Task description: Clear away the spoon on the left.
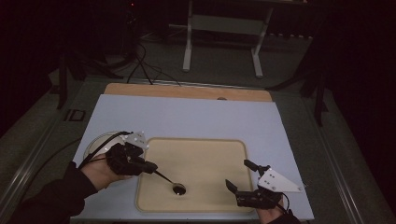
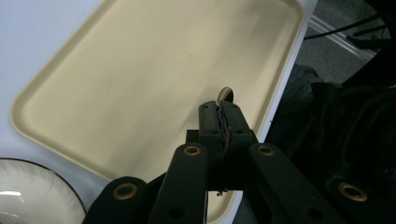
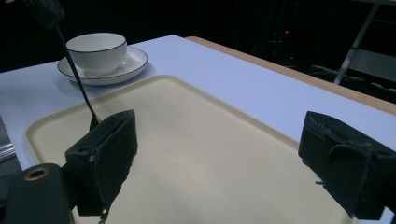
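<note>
One tray (image 1: 205, 158) on the counter (image 1: 187, 116), cream-coloured, rounded corners, lying flat on the pale blue sheet. One spoon (image 1: 173, 184) in play: its dark bowl rests on the tray toward the 6 o'clock edge, and the thin handle slants up toward 10 o'clock into the left claw (image 1: 148, 167). That left claw is pressed together on the handle; in the left gripper view the two black jaws meet tight and the spoon's end (image 2: 225, 94) pokes out just beyond them, over the tray (image 2: 140, 70).

One cup (image 3: 97, 48) and one saucer (image 3: 133, 63), white with a dark rim line, the cup sitting upright in the saucer. From the right gripper view they sit on the blue counter just beyond the tray's (image 3: 210, 154) far left corner. In the high view the saucer (image 1: 95, 142) peeks out at 9 o'clock of the tray, mostly covered by the left hand (image 1: 100, 172) and its claw.

Right claw (image 1: 240, 175) now: hovering over the tray's 4 o'clock corner, jaws spread wide, nothing between them. Its own view shows both black pads well apart with bare tray between, and the spoon's handle (image 3: 77, 74) slanting down behind the left pad. Two claws, two hands, one dark sleeve (image 1: 51, 198) at lower left.
</note>
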